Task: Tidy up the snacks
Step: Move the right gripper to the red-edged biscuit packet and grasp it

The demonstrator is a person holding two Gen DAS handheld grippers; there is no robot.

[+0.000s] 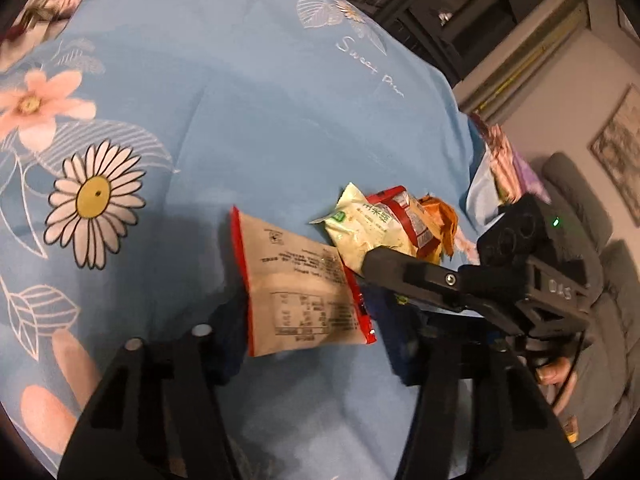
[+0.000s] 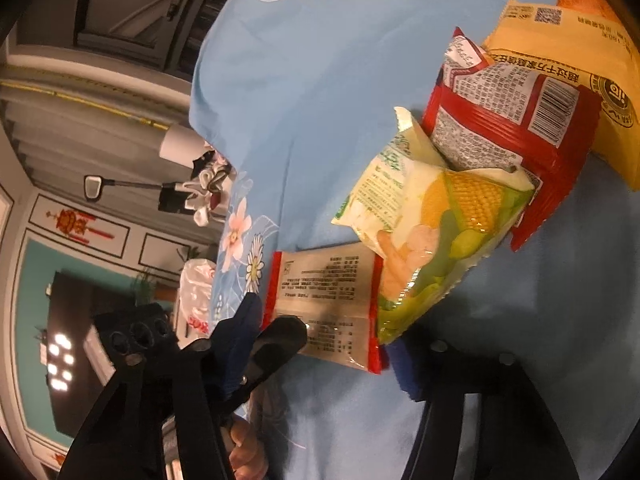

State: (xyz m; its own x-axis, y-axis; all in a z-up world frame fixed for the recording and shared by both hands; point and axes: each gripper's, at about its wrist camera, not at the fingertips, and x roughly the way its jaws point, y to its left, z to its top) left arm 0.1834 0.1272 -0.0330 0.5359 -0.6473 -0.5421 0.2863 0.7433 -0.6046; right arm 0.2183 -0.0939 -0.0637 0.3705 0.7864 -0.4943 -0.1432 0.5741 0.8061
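Looked down at a blue flower cloth [image 1: 248, 92] with snack bags on it. Found a tan packet with red edges [image 1: 304, 296] right in front of the left claw [image 1: 314, 340], between its two blue pads [image 1: 230, 340]. Saw the packet's long way run straight out from that claw, toward the pile. Saw the left claw spread wide, one pad at each long red edge. Could not tell if it was squeezing the packet or only sitting around it.

Found the same packet in front of the right claw [image 2: 320, 360] too. Saw that claw spread wide and holding nothing, with one black finger of the left claw lying across the packet's near corner. Judged the left claw the nearer one, so the better one to pinch and lift.

Saw the pile just past the packet: a corn snack bag [image 2: 452, 232] touching its far end, then a red bag [image 2: 512, 120], then a yellow bag [image 2: 580, 80]. Held both claws low and tipped down, close to each other
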